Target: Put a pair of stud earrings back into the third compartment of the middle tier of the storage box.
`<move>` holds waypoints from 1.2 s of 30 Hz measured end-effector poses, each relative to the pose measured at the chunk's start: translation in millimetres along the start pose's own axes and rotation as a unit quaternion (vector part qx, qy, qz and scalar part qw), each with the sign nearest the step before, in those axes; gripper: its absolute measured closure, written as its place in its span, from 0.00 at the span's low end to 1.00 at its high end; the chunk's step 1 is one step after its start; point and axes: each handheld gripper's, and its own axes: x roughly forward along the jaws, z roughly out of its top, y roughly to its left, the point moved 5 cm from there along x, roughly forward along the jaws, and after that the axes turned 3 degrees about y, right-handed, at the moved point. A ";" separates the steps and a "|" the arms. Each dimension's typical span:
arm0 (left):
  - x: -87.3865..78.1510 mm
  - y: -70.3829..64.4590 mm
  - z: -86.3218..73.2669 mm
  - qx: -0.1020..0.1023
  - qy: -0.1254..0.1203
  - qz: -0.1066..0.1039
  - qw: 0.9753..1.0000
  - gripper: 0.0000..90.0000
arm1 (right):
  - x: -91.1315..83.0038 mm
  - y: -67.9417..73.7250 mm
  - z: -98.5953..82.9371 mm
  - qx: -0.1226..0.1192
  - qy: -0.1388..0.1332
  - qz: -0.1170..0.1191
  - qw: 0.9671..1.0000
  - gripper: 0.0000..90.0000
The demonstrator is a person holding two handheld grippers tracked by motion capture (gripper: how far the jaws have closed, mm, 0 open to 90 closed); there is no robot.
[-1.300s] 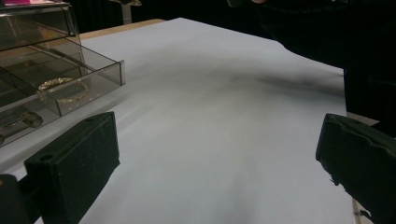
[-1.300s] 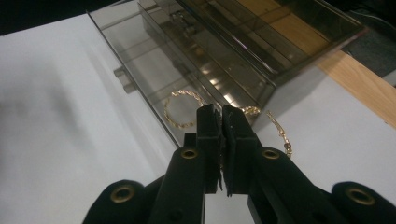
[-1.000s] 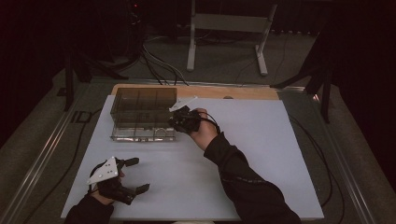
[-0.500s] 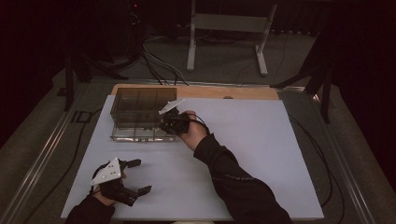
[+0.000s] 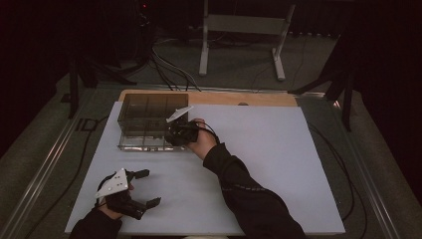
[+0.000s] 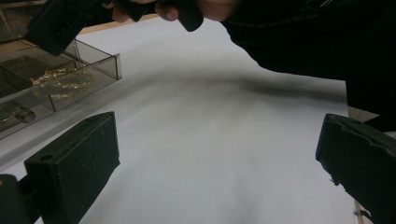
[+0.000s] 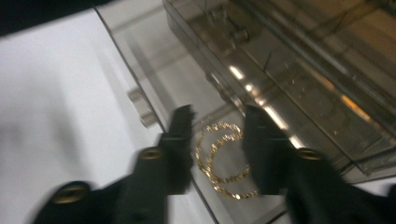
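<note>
While the right gripper (image 7: pixel 217 126) hangs parted over a gold chain (image 7: pixel 219 158) (coiled) in the clear plastic box (image 5: pixel 149 122), the left gripper (image 5: pixel 141 188) rests wide apart.

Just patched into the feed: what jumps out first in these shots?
The coiled gold chain catches the eye, lying in a front compartment of the clear smoked plastic organizer box near the white board's far left. The right gripper hangs over it, jaws open on either side of the chain. The left gripper rests open at the near left corner.
</note>
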 end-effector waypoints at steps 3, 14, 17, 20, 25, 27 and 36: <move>-0.1 0.1 -0.2 -0.002 0.000 0.000 1.000 0.01 | -7.9 2.5 2.5 -0.001 -0.016 0.003 1.000 0.54; -1.3 1.8 -0.1 -0.001 -0.002 0.006 1.000 0.01 | -40.5 8.5 1.7 0.005 -0.061 0.037 0.997 0.19; -1.4 2.6 -0.4 -0.001 -0.002 0.007 1.000 0.01 | -47.4 6.0 -2.7 0.005 -0.067 0.029 0.997 0.16; -2.0 2.9 -0.3 -0.002 -0.003 0.008 1.000 0.01 | -54.4 3.6 -8.1 0.001 -0.068 0.023 0.997 0.10; -2.7 3.4 -1.1 -0.003 -0.002 0.008 1.000 0.01 | -66.0 1.3 -20.8 -0.013 -0.060 0.014 0.998 0.00; -2.9 3.2 -1.2 -0.003 -0.003 0.009 1.000 0.01 | -69.5 0.3 -25.6 -0.015 -0.068 0.012 0.997 0.00; -2.3 3.0 -0.9 -0.002 -0.002 0.008 1.000 0.01 | -89.9 -15.5 -59.2 0.015 -0.083 0.002 0.996 0.00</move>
